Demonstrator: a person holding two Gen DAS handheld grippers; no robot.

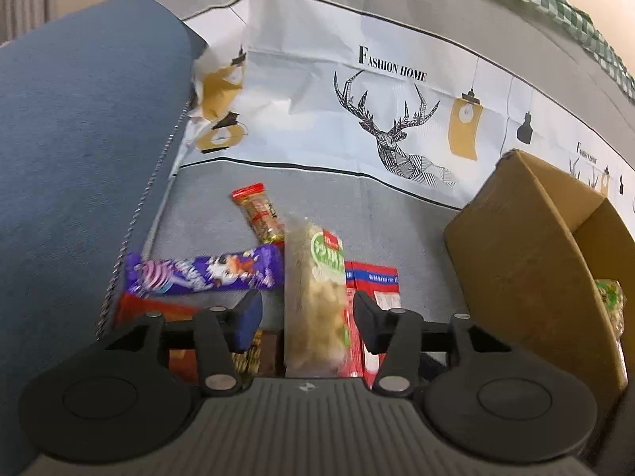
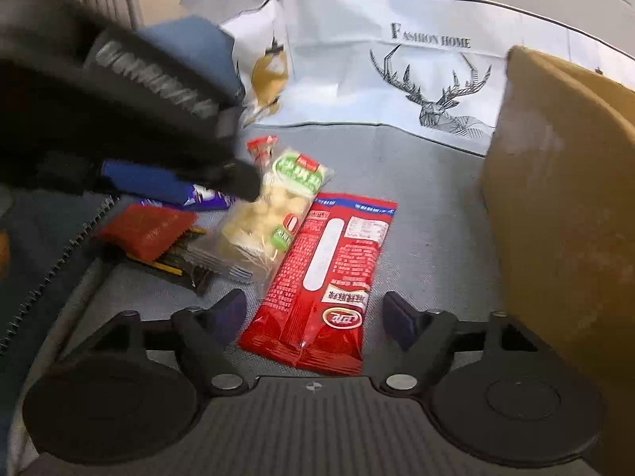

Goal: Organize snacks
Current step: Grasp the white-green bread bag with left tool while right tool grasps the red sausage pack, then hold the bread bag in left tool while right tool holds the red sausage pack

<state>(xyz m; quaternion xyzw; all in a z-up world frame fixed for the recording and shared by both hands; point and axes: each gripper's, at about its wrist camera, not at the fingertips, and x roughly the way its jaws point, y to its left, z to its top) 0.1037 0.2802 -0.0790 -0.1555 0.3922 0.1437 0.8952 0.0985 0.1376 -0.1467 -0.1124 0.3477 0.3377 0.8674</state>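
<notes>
Clear snack bag (image 1: 315, 297): a long see-through pack of pale puffed pieces with a green label and a small red tag at its far end; it lies on the grey cloth in the middle of the heap, running lengthwise between the left fingers.
Red packet (image 2: 321, 289): flat and glossy, back side up, with white print, a white oval strip, a blue band at the far end and a round logo at the near end; it lies just right of the clear snack bag, touching it, between the right fingers.
Purple bar (image 1: 206, 273): a wrapper with cartoon print, lying crosswise left of the clear snack bag.
Small red-ended pack (image 1: 260, 212): slim, with brownish contents, behind the purple bar.
Red sachet (image 2: 147, 230): zigzag-edged, resting on a dark wrapper (image 2: 178, 267) left of the heap.
Left gripper (image 1: 307, 311): fingers spread either side of the clear snack bag, pads not pressing on it.
Right gripper (image 2: 315, 311): fingers spread wide above the near end of the red packet, clear of it.
Cardboard box (image 1: 528, 254): open, standing right of the snacks.
Cloth (image 1: 397, 119): grey, with a white band printed with a deer head and lamps.
Blue cushion (image 1: 79, 139): on the left.
</notes>
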